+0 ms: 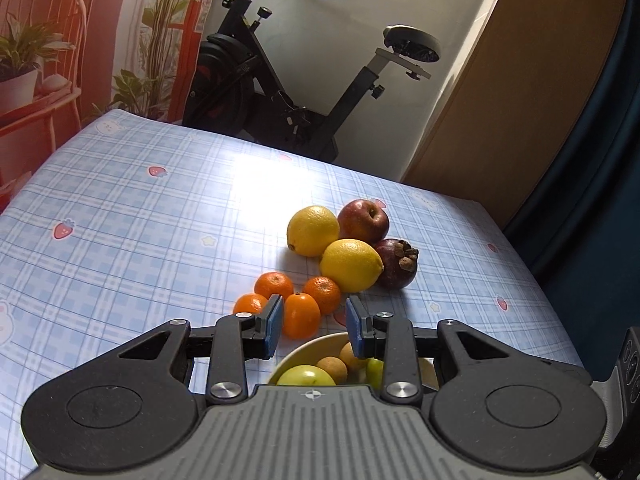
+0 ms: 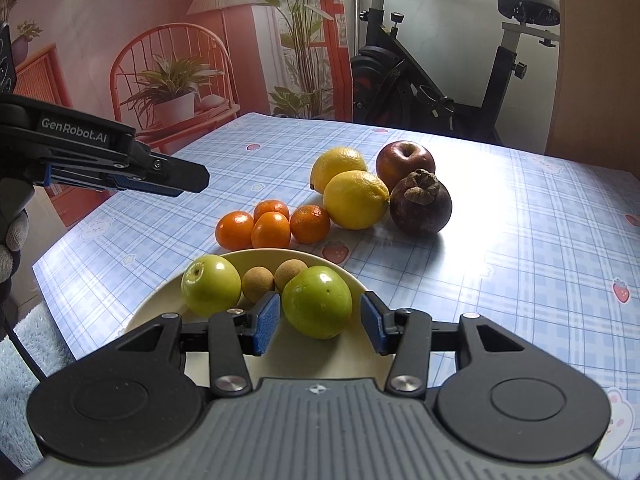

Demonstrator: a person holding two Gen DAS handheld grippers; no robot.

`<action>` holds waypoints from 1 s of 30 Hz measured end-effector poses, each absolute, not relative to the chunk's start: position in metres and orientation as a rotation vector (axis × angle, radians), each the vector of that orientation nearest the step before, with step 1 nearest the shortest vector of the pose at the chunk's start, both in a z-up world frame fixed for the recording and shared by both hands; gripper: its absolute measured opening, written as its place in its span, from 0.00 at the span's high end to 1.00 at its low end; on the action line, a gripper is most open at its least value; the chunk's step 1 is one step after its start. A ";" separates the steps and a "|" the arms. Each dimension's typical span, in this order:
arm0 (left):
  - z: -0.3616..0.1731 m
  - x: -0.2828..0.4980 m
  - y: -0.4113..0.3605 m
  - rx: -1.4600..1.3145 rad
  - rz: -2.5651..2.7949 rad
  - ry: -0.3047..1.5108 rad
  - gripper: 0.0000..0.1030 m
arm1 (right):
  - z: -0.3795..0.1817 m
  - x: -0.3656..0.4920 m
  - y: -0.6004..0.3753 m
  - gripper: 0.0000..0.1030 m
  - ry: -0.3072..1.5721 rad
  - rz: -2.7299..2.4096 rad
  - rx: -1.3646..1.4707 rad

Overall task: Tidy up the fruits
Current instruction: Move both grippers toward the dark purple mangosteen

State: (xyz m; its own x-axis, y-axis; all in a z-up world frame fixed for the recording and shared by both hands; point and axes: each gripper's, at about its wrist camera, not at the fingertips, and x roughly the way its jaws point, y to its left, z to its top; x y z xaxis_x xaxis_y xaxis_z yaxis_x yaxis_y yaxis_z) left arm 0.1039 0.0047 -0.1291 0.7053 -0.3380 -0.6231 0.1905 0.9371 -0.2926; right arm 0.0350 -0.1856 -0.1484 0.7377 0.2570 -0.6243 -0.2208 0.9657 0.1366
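Note:
A pale yellow bowl (image 2: pixel 168 304) at the table's near edge holds two green apples (image 2: pixel 318 302) and two small brown longans (image 2: pixel 258 279). Beyond it lie several small oranges (image 2: pixel 271 231), two lemons (image 2: pixel 355 199), a red apple (image 2: pixel 405 164) and a dark mangosteen (image 2: pixel 421 203). My right gripper (image 2: pixel 318 322) is open, its blue pads either side of the nearer green apple, not touching. My left gripper (image 1: pixel 314 326) is open and empty above the bowl's far rim (image 1: pixel 308 344), near an orange (image 1: pixel 301 315). It also shows from the side in the right wrist view (image 2: pixel 176 182).
The table has a blue checked cloth (image 2: pixel 520 240) with strawberry prints. An exercise bike (image 2: pixel 420 80) stands behind the table. A wooden panel (image 1: pixel 500 120) is at the back right. A fluffy white rug (image 2: pixel 20 360) lies below the table's left edge.

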 end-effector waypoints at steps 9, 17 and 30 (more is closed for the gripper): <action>-0.104 0.112 0.020 -0.137 -0.240 0.646 0.66 | -0.135 0.044 -0.186 0.53 0.654 0.254 0.042; -0.092 0.130 0.015 -0.117 -0.234 0.618 0.66 | -0.130 0.064 -0.205 0.53 0.624 0.219 0.010; -0.113 0.199 -0.055 -0.082 -0.394 0.728 0.66 | -0.161 0.110 -0.244 0.52 0.599 0.203 -0.018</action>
State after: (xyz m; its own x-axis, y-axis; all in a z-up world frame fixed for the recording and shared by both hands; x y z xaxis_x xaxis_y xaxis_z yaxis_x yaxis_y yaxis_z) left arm 0.1992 -0.0548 -0.1129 0.6768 -0.3777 -0.6319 0.3217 0.9238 -0.2077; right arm 0.1097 -0.2442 -0.1610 0.8066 0.1844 -0.5615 -0.1949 0.9799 0.0419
